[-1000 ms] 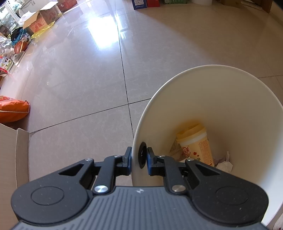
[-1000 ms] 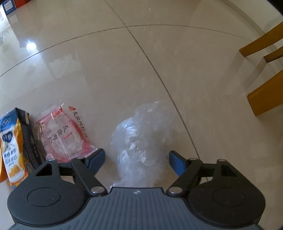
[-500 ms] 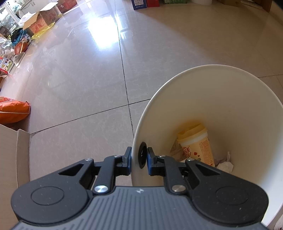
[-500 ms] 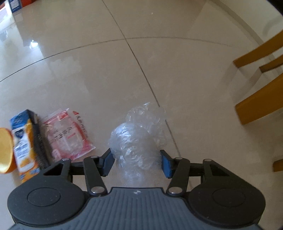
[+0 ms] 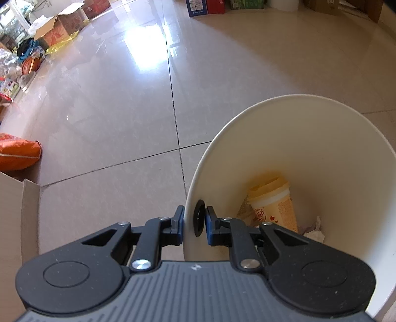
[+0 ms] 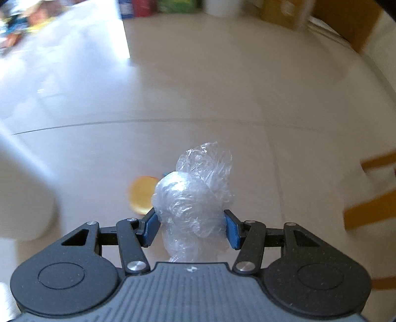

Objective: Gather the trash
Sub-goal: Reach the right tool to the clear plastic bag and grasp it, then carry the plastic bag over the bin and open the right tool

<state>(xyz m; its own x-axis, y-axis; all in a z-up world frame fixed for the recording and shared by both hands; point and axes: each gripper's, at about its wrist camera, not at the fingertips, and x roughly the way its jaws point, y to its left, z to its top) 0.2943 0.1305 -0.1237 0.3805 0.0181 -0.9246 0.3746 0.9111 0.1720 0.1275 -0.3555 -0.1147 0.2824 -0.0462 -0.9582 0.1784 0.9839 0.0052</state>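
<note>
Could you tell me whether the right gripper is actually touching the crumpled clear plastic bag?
Touching. In the right wrist view, the right gripper has both blue fingers pressed into the sides of the crumpled plastic bag, which is held off the floor.

The floor (image 5: 111, 119) is made of big, shiny, pale tiles with thin dark lines between them. A white bin (image 5: 309, 138) stands on it at the lower right. An orange bag (image 5: 17, 154) lies at the left edge. Open cardboard boxes (image 5: 59, 21), a yellow bag (image 5: 61, 42) and a basketball (image 5: 31, 65) sit at the upper left.
</note>
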